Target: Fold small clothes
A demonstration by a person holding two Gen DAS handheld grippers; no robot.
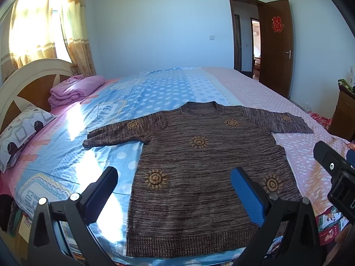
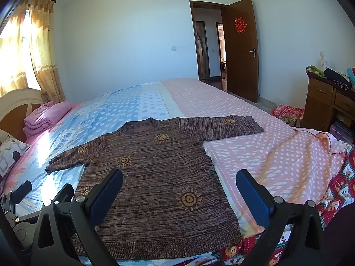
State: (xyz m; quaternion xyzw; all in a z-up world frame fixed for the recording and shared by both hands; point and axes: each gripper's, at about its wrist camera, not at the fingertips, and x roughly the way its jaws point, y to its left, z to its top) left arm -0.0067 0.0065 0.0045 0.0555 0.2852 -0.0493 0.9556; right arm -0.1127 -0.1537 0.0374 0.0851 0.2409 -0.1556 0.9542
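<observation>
A small brown knitted sweater (image 1: 199,166) with orange sun motifs lies flat on the bed, face up, both sleeves spread out, hem toward me. It also shows in the right wrist view (image 2: 159,177). My left gripper (image 1: 175,177) is open and empty, held above the sweater's lower left part. My right gripper (image 2: 179,181) is open and empty, above the sweater's lower right part and hem corner. The right gripper's body shows at the right edge of the left wrist view (image 1: 335,173).
The bed (image 2: 255,137) has a blue dotted sheet on the left and a pink dotted sheet on the right. Folded pink bedding (image 1: 73,90) and a pillow (image 1: 20,130) lie by the headboard. A wooden dresser (image 2: 328,104) stands at the right, an open door (image 2: 241,51) beyond.
</observation>
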